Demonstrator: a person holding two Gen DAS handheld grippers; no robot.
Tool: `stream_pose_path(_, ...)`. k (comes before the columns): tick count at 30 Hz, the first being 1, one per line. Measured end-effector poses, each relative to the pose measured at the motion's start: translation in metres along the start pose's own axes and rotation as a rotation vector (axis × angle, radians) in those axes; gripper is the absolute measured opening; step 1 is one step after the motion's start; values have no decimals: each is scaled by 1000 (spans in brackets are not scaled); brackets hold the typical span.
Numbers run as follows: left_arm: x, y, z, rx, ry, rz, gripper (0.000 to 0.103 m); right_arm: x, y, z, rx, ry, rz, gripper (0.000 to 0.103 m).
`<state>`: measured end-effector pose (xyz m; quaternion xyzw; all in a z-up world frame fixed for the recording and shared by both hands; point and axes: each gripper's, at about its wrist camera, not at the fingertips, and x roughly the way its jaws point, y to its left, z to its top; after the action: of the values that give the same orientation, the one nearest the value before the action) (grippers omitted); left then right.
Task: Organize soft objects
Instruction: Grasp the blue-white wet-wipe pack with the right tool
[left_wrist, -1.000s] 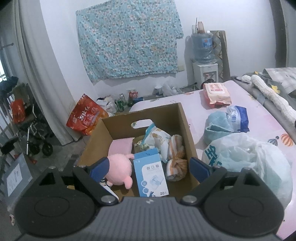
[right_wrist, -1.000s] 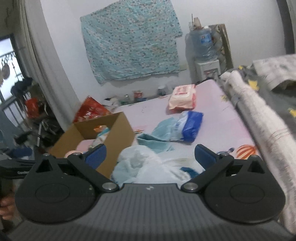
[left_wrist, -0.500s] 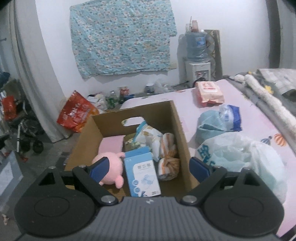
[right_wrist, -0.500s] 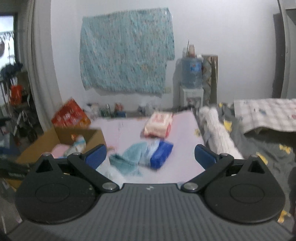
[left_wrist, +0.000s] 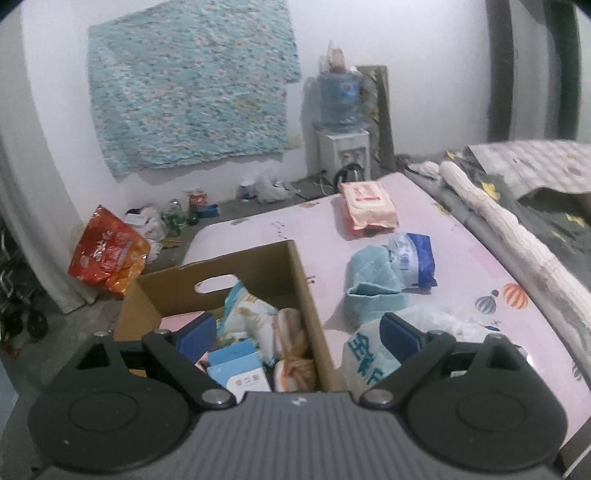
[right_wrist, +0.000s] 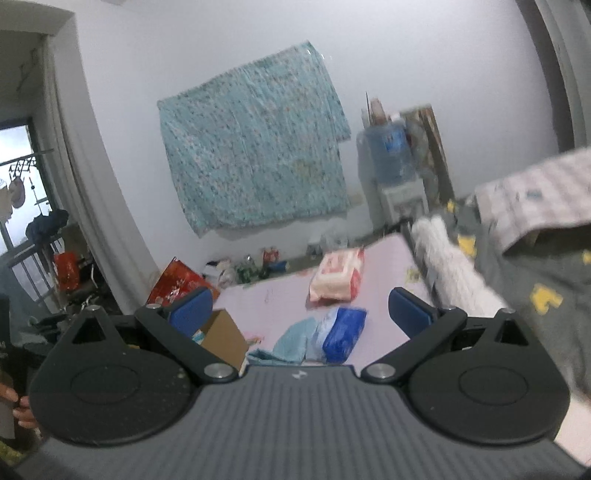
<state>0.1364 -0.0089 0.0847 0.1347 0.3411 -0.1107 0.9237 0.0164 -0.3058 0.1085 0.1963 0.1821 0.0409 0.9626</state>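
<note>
- The left hand-held gripper (left_wrist: 297, 334) hangs over the near end of the cardboard box (left_wrist: 301, 280), blue pads spread wide with nothing between them.
- The box sits at 6 o'clock in the left wrist view, on the edge of the pink mat (left_wrist: 469, 258). Inside lie a patterned soft pack (left_wrist: 245, 314), an orange-and-white bundle (left_wrist: 291, 339), a blue-and-white carton (left_wrist: 242, 369) and something pink (left_wrist: 177, 321), all touching.
- Just beside the box at 4 o'clock lies a white plastic bag (left_wrist: 369, 354) with blue print.
- Toward 2 o'clock a light blue cloth (left_wrist: 369, 269) touches a blue-and-clear packet (left_wrist: 415, 254); a pink wipes pack (left_wrist: 367, 205) lies farther off at 1 o'clock.
- The right hand-held gripper (right_wrist: 301, 315) is raised above the mat, fingers apart and empty. Its blurred view shows the cloth and blue packet at 6 o'clock, the wipes pack above them.
- A rolled white blanket (left_wrist: 509, 229) lines the mat's right edge.
</note>
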Motion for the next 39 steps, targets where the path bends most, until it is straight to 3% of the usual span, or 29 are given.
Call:
stream_pose_path(5,35,-20,24,73,58,-12,96,39,-20,-10,94,46,53,102)
stream_pose_path(12,105,-48,63,60,177,-133,95,121,-51,-19,210,159,103,102)
stream_pose_path(16,148,-76,83,97,197,-184,86,174,-74,-27,286,219,101,100)
stream_pose_path(21,201,-118,96,207,246,-255,69,250,-104,-44,415,309,121,83)
stream_pose_path(23,224,-136,96,260,280,-273,67,283,-115,-53,466,352,119,72)
stream_pose_path(28,276,-169,93,343,363,-258,63,347,-137,-77,572,431,110,56)
stream_pose_path(31,305,-178,91,348,408,-237,59,379,-147,-87,590,459,103,48)
stream_pose_path(35,330,-177,94,294,467,-268,61,406,-154,-99,612,513,121,27)
stream_pose_path(39,338,-182,98,292,465,-272,61,413,-161,-107,627,521,130,20)
